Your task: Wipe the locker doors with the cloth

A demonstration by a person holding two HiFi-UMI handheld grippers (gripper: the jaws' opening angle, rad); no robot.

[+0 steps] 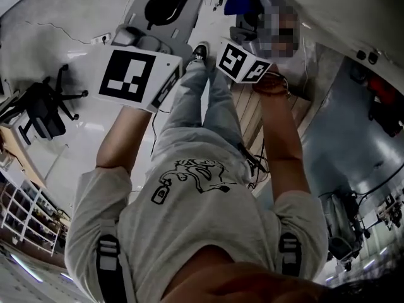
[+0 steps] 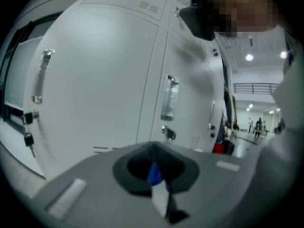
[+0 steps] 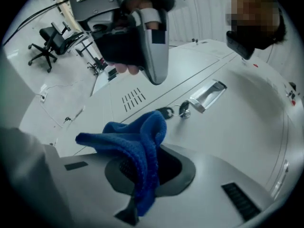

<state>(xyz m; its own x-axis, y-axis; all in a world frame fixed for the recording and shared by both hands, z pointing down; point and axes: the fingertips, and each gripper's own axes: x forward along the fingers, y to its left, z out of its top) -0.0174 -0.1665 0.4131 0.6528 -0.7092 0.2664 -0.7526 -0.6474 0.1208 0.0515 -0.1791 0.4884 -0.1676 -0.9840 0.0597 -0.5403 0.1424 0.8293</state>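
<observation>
Cloth sits bunched in the right gripper, jaws pinched on one end, near the locker doors, seemingly not touching. Left gripper looks closed, empty. I'd worry a loose fold snags the hanging key and pulls free

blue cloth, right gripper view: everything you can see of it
The blue cloth looks like thick, nubby microfibre, deep blue, crumpled in folds. The right gripper has its jaws shut on its lower end; the rest bunches upward and flops left. Behind it lies a white locker door; whether they touch cannot be told.
</observation>
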